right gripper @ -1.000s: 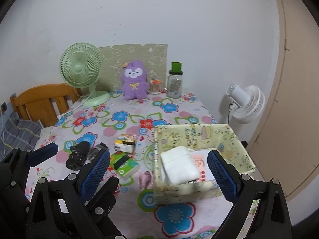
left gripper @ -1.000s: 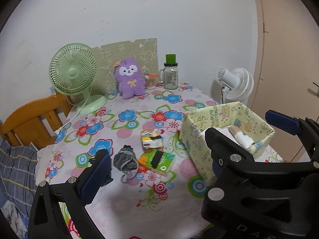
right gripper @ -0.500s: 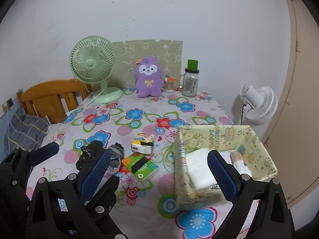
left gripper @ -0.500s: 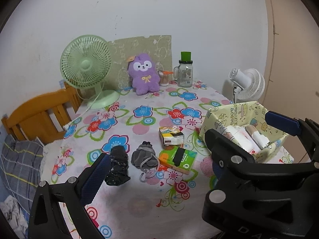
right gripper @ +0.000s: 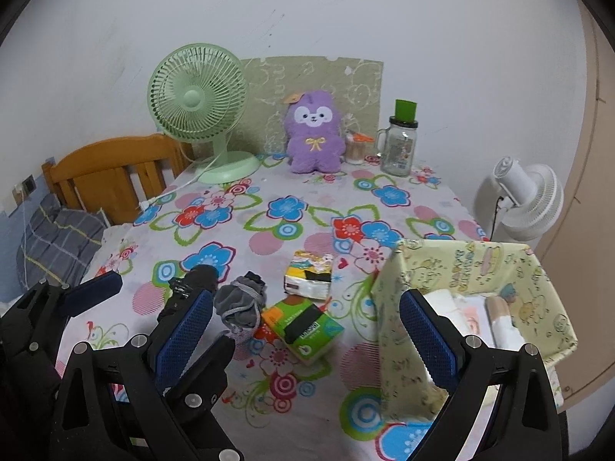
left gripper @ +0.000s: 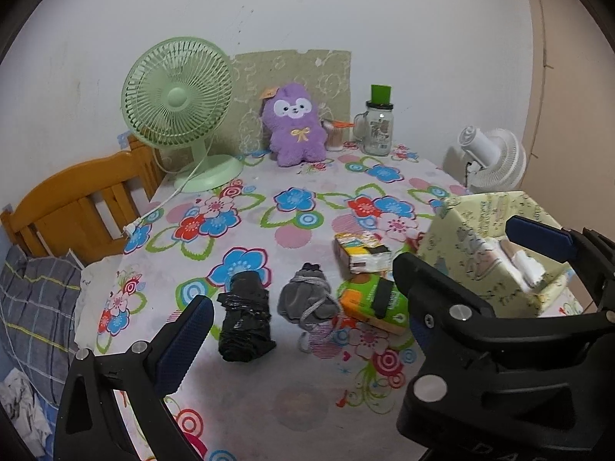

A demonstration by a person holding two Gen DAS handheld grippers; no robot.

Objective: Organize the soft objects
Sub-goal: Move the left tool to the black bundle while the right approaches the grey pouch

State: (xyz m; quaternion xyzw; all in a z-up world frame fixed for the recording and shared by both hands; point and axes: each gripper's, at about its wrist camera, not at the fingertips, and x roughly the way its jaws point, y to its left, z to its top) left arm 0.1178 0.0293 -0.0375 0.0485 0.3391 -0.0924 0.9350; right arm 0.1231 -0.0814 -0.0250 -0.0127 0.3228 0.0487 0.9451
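Note:
On the flowered table lie a black folded bundle [left gripper: 246, 315] [right gripper: 188, 292], a grey drawstring pouch [left gripper: 307, 299] [right gripper: 242, 303], a green tissue pack [left gripper: 374, 303] [right gripper: 303, 324] and a white-yellow tissue pack [left gripper: 361, 255] [right gripper: 309, 276]. A yellow fabric box [left gripper: 496, 246] [right gripper: 469, 307] at the right holds white folded items. A purple plush [left gripper: 294, 125] [right gripper: 315, 138] sits at the back. My left gripper [left gripper: 303, 342] is open and empty, in front of the bundle and pouch. My right gripper [right gripper: 307, 342] is open and empty, near the green pack.
A green desk fan [left gripper: 180, 111] and a glass jar with a green lid [left gripper: 378, 123] stand at the back wall. A wooden chair [left gripper: 77, 207] is at the left, a white fan [left gripper: 496, 161] beyond the right edge.
Both grippers have shifted left and back from the yellow box. The black bundle has come into the left wrist view. Both stay open and empty.

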